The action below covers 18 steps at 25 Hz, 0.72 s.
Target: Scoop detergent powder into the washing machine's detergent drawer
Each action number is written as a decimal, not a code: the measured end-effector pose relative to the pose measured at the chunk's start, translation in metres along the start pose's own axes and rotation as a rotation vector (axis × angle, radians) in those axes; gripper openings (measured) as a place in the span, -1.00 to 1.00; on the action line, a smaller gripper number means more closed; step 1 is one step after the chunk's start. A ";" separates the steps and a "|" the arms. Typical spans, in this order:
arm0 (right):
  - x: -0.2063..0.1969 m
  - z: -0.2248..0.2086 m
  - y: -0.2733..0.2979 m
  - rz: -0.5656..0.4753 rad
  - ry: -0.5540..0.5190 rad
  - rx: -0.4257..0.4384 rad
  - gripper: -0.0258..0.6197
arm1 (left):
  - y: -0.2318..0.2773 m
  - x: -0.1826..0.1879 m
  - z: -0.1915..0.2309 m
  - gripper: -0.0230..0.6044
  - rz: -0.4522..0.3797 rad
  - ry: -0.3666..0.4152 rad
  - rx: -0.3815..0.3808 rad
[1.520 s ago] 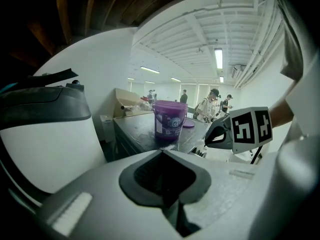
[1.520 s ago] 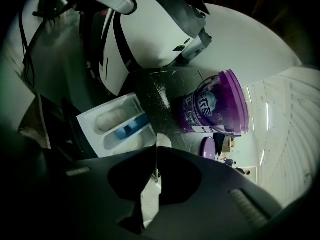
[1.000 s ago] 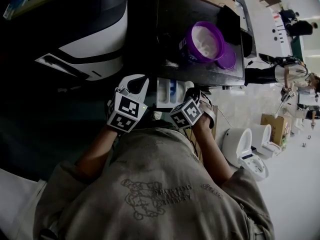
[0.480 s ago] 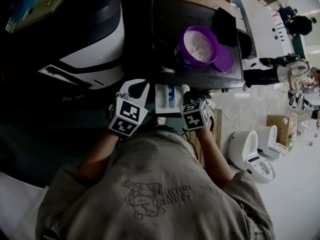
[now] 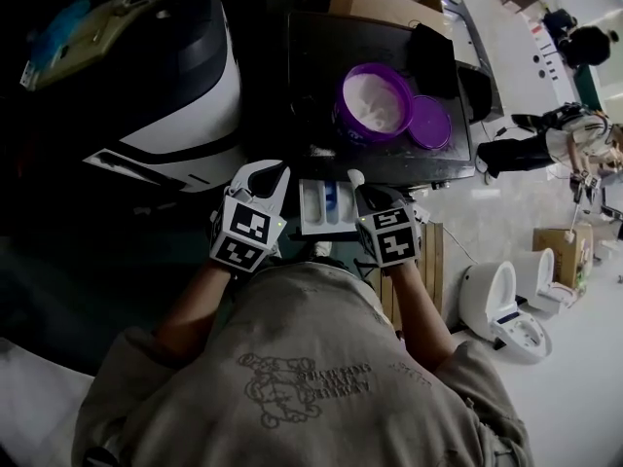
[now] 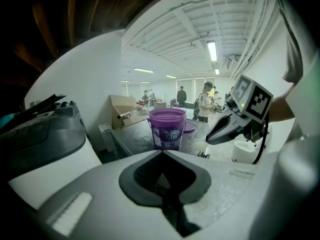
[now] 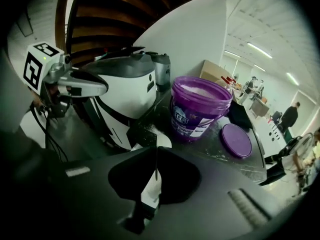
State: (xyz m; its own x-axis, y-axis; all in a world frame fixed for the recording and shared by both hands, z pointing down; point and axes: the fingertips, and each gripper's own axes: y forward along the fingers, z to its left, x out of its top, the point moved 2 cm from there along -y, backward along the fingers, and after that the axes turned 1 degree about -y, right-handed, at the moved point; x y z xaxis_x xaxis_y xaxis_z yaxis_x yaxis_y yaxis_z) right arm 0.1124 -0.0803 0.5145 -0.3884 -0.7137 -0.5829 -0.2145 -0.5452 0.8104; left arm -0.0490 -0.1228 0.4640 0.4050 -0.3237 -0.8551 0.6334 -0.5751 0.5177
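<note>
The purple detergent bucket [image 5: 375,103] stands open on the black top, with white powder inside and its lid [image 5: 429,123] lying beside it. Below the top's edge the white detergent drawer [image 5: 326,207] sticks out. My right gripper [image 5: 358,189] hovers at the drawer's right side, shut on a white scoop [image 5: 355,176] whose end pokes past the tips [image 7: 163,141]. My left gripper [image 5: 268,171] hangs just left of the drawer, shut with nothing in it. The bucket [image 7: 197,109] is ahead of the right gripper [image 7: 156,156]. The bucket [image 6: 166,129] is also beyond the left gripper [image 6: 162,154].
A white and black washing machine body [image 5: 185,115] fills the left. A cardboard box [image 5: 375,3] and a black item [image 5: 433,61] sit at the back of the top. White toilets [image 5: 501,305] stand on the floor at right. People stand far off.
My right gripper has shifted a little to the right beside the drawer, still holding the scoop. The left gripper has hardly moved. The head view has tilted, so everything sits slightly lower in frame.
</note>
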 end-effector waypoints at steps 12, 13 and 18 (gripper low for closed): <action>0.062 -0.017 -0.060 -0.237 0.083 0.100 -0.81 | -0.005 0.047 0.007 -0.93 -0.052 0.009 0.070; 0.065 -0.020 -0.064 -0.254 0.087 0.104 -0.81 | -0.006 0.051 0.009 -0.93 -0.058 0.006 0.082; 0.085 -0.032 -0.083 -0.347 0.117 0.127 -0.81 | -0.014 0.073 0.019 -0.93 -0.090 0.018 0.131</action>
State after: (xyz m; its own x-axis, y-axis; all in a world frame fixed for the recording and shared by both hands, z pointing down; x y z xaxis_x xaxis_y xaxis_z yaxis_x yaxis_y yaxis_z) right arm 0.1258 -0.1097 0.3956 -0.1703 -0.5458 -0.8204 -0.4269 -0.7095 0.5607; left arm -0.0408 -0.1530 0.3942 0.3630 -0.2537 -0.8966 0.5764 -0.6949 0.4300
